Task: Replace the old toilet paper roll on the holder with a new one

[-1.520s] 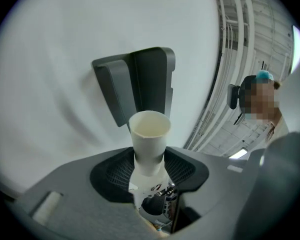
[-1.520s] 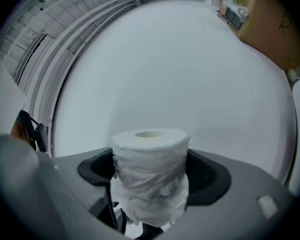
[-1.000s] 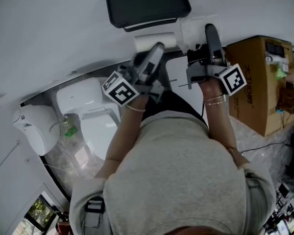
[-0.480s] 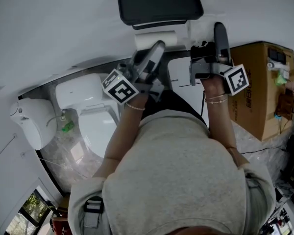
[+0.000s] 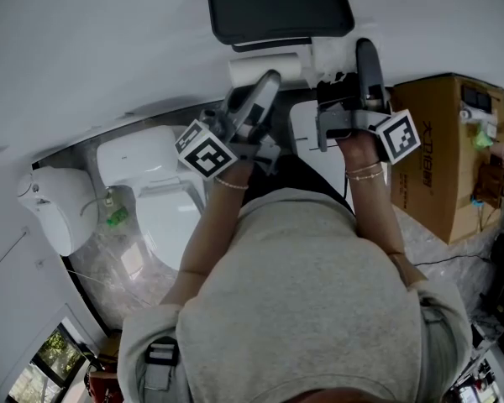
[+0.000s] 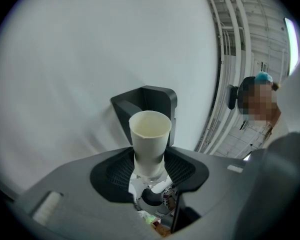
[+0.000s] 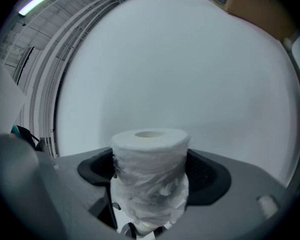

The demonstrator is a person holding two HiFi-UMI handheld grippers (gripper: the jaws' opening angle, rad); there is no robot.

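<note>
- Old roll (image 6: 150, 140): a bare, pale cardboard tube, gripped at its near end between the jaws of the left gripper (image 5: 267, 82). Its open far end points towards the wall.
- New roll (image 7: 150, 176): full and white, wrapped in thin crinkled clear film. It is held between the jaws of the right gripper (image 5: 363, 53), core hole facing away.
- Holder (image 6: 149, 100): a dark hooded cover on the white wall, just behind the tube.

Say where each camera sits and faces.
Head view: on person's head, steeply down at black plastic wall holder; shows grey top, left hand-held gripper, right hand-held gripper.
Left gripper view: on the left one, along jaws clamping a white cardboard tube.
Right gripper view: on the right one, along jaws gripping a plastic-wrapped white toilet paper roll.
Shared: head and left views show the holder.
</note>
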